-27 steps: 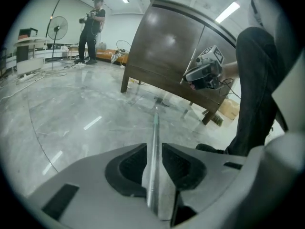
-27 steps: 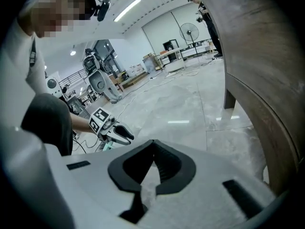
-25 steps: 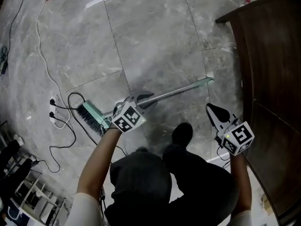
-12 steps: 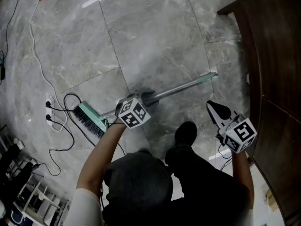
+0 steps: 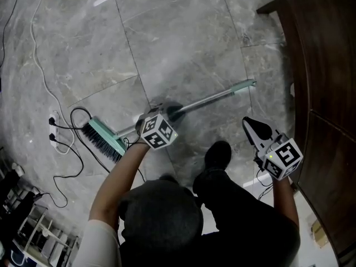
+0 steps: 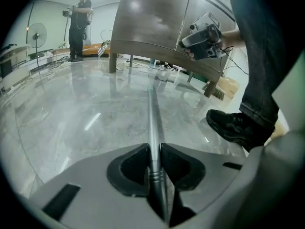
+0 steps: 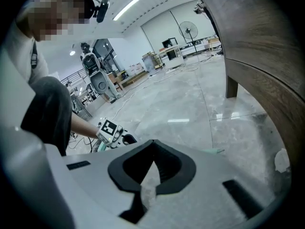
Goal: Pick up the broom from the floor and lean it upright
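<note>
The broom lies flat on the grey marble floor, its green bristle head [image 5: 103,139] at the left and its metal handle [image 5: 211,100] running up to the right to a green tip [image 5: 245,85]. My left gripper [image 5: 172,111] is low over the handle's middle. Its jaws have just been closing, and the pads now press on the handle [image 6: 152,118] from both sides near the left gripper's tips [image 6: 154,147]. My right gripper [image 5: 251,127] hangs apart to the right, near the cabinet. The right gripper's jaws [image 7: 153,142] meet at the tips with nothing between them.
A dark wooden cabinet [image 5: 322,93] fills the right side. A white power strip [image 5: 54,122] with black cables lies left of the broom head. The person's dark shoe [image 5: 218,153] stands just below the handle. A wire rack [image 5: 33,230] is at the bottom left.
My left gripper has sunk onto the broom handle and now grips it. The right gripper has barely shifted. The broom lies where it was.
</note>
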The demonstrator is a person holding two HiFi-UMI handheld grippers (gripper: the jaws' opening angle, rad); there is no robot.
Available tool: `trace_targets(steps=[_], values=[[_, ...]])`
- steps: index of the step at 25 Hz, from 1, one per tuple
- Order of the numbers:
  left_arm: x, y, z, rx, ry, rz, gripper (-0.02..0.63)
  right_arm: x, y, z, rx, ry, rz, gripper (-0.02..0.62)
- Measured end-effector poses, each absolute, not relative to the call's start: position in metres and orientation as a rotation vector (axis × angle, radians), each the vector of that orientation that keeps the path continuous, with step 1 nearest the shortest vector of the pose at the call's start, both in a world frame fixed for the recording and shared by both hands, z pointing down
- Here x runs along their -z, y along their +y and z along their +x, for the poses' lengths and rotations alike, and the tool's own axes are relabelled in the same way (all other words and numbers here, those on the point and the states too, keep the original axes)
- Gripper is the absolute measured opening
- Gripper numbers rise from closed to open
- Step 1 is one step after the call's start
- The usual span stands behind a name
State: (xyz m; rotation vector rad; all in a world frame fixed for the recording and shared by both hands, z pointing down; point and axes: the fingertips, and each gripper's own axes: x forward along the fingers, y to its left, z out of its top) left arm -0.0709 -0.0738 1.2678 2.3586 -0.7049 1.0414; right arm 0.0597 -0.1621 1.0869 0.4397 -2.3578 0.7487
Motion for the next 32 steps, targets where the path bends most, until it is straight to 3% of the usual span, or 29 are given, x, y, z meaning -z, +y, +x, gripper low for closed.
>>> trace_targets(steps=[18, 32], values=[[-1.126, -0.168, -0.116, -0.8, -0.899, 2.438, 0.078, -0.997, -0.212, 0.038, -0.596, -2.457, 0.447, 0.0], [-1.026, -0.229, -0.103, -0.772, -0.917, 2.585, 0.08, -0.898, -0.242, 0.051, -0.421, -2.531, 0.536, 0.0]])
